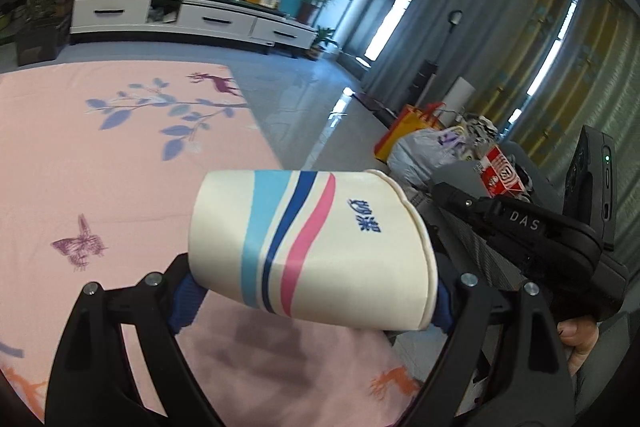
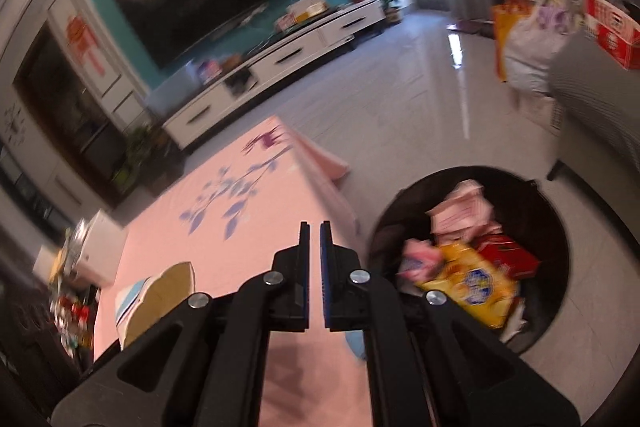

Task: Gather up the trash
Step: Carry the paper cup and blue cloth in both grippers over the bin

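A white paper cup (image 1: 312, 247) with blue and pink stripes lies sideways between the blue pads (image 1: 188, 301) of my left gripper (image 1: 316, 305), which is shut on it above the pink tablecloth (image 1: 100, 167). The same cup (image 2: 154, 301) shows at lower left in the right wrist view. My right gripper (image 2: 314, 227) is shut with nothing between its fingers, held over the table's edge. Right of it on the floor stands a round black bin (image 2: 554, 211) holding a yellow snack bag (image 2: 472, 285), a red box (image 2: 510, 259) and pink paper (image 2: 460, 211).
A white TV stand (image 1: 192, 19) lines the far wall under a dark screen. A grey sofa (image 2: 596, 115) and several bags (image 1: 424, 143) stand on the tiled floor at right. A hand (image 1: 578, 343) grips the right gripper's black body (image 1: 524, 227). Clutter (image 2: 76, 267) sits by the table's left end.
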{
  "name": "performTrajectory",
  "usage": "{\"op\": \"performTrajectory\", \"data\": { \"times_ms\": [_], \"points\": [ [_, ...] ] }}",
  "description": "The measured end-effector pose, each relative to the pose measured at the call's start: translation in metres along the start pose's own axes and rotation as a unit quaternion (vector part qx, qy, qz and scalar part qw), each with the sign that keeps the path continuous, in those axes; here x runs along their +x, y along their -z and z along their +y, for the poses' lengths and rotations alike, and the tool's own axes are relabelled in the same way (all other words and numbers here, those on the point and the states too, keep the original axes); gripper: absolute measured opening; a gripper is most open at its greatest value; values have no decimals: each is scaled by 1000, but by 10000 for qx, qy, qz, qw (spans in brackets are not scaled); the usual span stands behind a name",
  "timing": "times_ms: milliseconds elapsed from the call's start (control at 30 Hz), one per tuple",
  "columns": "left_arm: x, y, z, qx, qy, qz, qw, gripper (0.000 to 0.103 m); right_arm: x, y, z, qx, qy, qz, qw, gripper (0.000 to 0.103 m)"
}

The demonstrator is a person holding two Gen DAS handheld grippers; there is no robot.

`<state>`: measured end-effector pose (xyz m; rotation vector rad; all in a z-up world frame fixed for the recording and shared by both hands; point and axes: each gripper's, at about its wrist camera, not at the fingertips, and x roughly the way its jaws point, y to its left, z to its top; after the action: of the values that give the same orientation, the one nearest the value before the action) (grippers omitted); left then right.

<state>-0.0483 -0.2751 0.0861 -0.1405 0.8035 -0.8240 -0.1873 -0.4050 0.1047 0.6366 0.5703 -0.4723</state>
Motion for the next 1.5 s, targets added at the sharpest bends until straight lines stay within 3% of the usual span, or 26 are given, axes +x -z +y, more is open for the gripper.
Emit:
{"op": "performTrajectory", "data": {
  "times_ms": [133, 233, 333, 367, 400, 467, 500, 600, 700, 900, 1133, 1167, 1233, 1267, 1333, 1500],
  "points": [
    [36, -1, -26, 74, 339, 221, 9992, 87, -5, -7, -30, 254, 71, -45, 9996, 5],
    [50, 0, -33, 115, 276, 262, 9992, 87, -9, -8, -46, 188, 111, 29, 9998, 5],
    [51, 0, -23, -51, 178, 263, 9995, 87, 6, 0, -39, -407, 36, 661, 9970, 8],
    [48, -1, -16, -129, 72, 244, 9996, 87, 16, 6, -33, -640, 39, 958, 9933, 17],
    [41, -1, -8, -223, -65, 201, 9995, 87, 22, 13, -27, -774, 63, 1151, 9903, 34],
    [27, 0, 6, -315, -287, 120, 9990, 87, 33, 31, -14, -957, -32, 1535, 9835, 57],
    [18, 0, 14, -336, -398, 81, 9986, 87, 36, 43, -6, -1018, -266, 1683, 9801, 59],
    [-12, 6, 36, -368, -797, -36, 9961, 87, 39, 82, 21, -1354, -1073, 2317, 9573, 60],
    [-35, 12, 54, -500, -983, -71, 9939, 87, 34, 103, 49, -1745, -1226, 2379, 9476, 60],
    [-60, 20, 73, -572, -1063, -122, 9926, 88, 43, 124, 75, -2329, -586, 2296, 9432, 60],
    [-53, 23, 74, -581, -971, -20, 9936, 88, 68, 128, 57, -2543, 270, 2245, 9403, 60],
    [-51, 23, 72, -556, -953, -4, 9939, 88, 70, 128, 53, -2541, 326, 2267, 9397, 53],
    [-46, 23, 69, -538, -911, 38, 9944, 88, 72, 126, 50, -2582, 407, 2147, 9410, 30],
    [-41, 22, 67, -522, -871, 76, 9948, 88, 71, 123, 47, -2479, 353, 2145, 9441, 27],
    [-33, 21, 62, -444, -829, 142, 9955, 88, 62, 109, 36, -2175, 282, 1898, 9570, 25],
    [-1, 22, 38, -177, -550, 326, 9978, 88, 34, 69, -6, -1399, 591, 1088, 9824, 25]
  ]
}}
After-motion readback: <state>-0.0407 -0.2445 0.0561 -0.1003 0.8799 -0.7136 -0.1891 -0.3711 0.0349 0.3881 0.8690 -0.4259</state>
